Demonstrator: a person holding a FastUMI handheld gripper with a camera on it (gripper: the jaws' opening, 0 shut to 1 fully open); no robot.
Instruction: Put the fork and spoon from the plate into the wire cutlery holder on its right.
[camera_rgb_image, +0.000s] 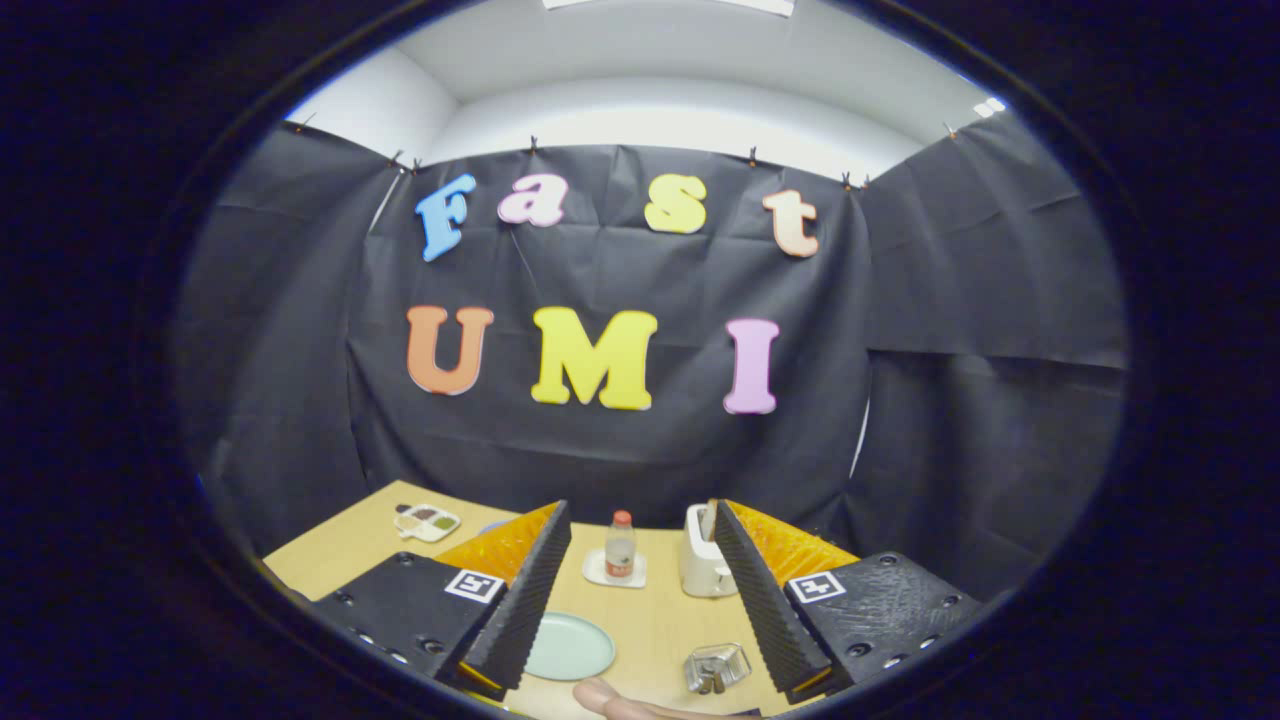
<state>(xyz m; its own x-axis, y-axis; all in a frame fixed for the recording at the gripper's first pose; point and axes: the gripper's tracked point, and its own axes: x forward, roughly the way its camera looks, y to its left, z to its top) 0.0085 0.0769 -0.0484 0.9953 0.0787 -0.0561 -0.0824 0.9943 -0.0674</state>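
A pale green plate (572, 647) lies on the wooden table, just inside my left finger, and its visible part looks bare. To its right stands the wire cutlery holder (716, 667) with metal handles in it, close to my right finger. My gripper (642, 545) hangs above the table, open, with nothing between the fingers. A person's fingertip (600, 695) rests on the table in front of the plate and holder.
Beyond the fingers stand a small bottle with a red cap (620, 548) on a white coaster and a white toaster (704, 562). A paint palette (427, 521) lies at the far left of the table (660, 620). Black cloth walls close the booth.
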